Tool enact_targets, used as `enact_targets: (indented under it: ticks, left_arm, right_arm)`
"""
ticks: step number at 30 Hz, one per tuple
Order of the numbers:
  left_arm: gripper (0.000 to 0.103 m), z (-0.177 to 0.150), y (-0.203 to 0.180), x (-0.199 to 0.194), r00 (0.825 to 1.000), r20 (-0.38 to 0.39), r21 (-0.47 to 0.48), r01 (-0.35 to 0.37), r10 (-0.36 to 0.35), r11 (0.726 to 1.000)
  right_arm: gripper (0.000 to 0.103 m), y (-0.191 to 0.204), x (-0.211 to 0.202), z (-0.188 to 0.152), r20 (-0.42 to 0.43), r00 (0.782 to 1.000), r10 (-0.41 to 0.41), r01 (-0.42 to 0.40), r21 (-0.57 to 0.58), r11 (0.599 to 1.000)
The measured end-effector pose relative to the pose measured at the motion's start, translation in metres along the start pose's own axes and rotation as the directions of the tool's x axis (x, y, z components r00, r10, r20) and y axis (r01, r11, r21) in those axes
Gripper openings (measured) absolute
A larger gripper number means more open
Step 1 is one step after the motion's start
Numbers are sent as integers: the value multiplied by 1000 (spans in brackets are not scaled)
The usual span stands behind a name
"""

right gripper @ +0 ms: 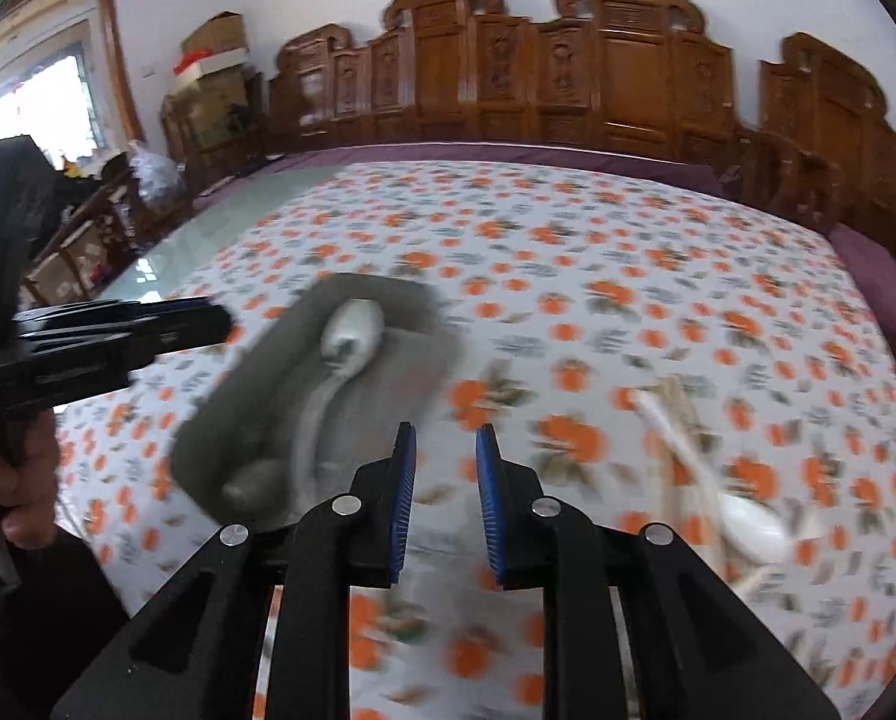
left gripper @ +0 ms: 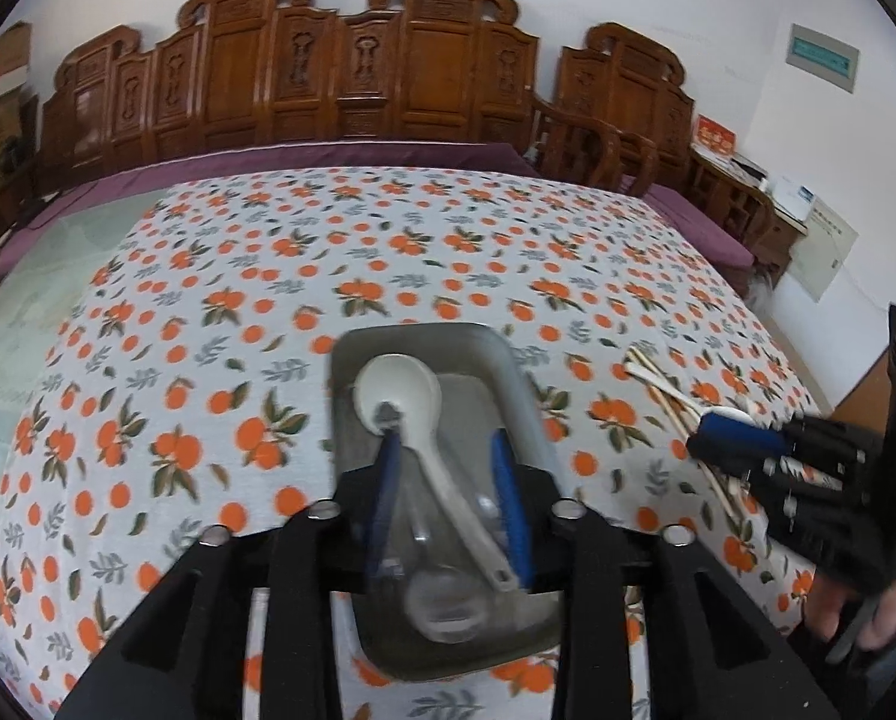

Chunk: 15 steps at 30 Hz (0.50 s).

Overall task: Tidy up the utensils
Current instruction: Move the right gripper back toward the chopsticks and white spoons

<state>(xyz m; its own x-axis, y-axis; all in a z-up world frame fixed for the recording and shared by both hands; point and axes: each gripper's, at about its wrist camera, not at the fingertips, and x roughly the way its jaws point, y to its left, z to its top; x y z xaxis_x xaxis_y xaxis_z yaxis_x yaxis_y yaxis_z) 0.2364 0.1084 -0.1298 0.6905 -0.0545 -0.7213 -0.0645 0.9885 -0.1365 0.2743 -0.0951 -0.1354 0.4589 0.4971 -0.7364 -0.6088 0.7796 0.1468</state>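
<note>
A grey tray lies on the orange-print cloth and holds a white spoon and a second, duller spoon. My left gripper hangs over the tray, open; the white spoon's handle runs between the blue pads, which do not press on it. To the right, pale chopsticks and another white spoon lie on the cloth under my right gripper. In the right wrist view my right gripper is open and empty, between the tray and that loose spoon, with the chopsticks beside it.
The cloth covers most of a glass-topped table, bare at the left. Carved wooden seating runs along the far side and a wooden armchair stands at the right. A person's hand holds the left gripper.
</note>
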Motion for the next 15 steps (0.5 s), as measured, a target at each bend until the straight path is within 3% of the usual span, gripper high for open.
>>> enact_targets:
  ticks: [8, 15]
  left_arm:
    - [65, -3, -39, 11, 999, -10, 54, 37, -36, 998]
    - [69, -9, -62, 21, 999, -23, 85, 44, -43, 995]
  right_arm:
    - [23, -80, -12, -21, -21, 994, -108, 109, 75, 991]
    - [22, -94, 15, -43, -102, 991, -85, 95, 96, 991]
